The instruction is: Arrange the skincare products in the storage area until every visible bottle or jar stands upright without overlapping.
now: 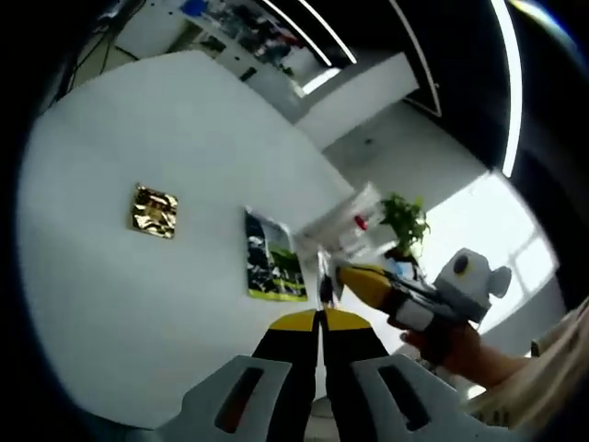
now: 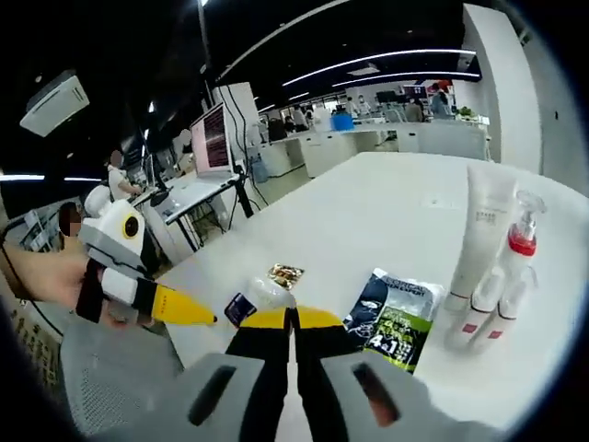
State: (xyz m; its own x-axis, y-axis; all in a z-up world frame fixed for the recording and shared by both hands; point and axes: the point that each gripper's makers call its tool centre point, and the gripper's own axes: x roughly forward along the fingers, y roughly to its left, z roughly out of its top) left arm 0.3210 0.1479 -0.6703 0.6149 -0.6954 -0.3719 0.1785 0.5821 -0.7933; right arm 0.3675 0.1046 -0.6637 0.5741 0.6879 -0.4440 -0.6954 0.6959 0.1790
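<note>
Blurred and hidden, operator

Your bottles [image 1: 354, 224] beside the plant [image 1: 403, 221] blur together; the right gripper [image 2: 293, 324] hides the pouch's [image 2: 394, 318] near corner.

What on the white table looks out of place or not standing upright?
The green and black sachet lies flat on the white table instead of standing. A small gold packet also lies flat, farther off. The white tube and the spray bottle with a red collar stand upright, close beside each other.
</note>
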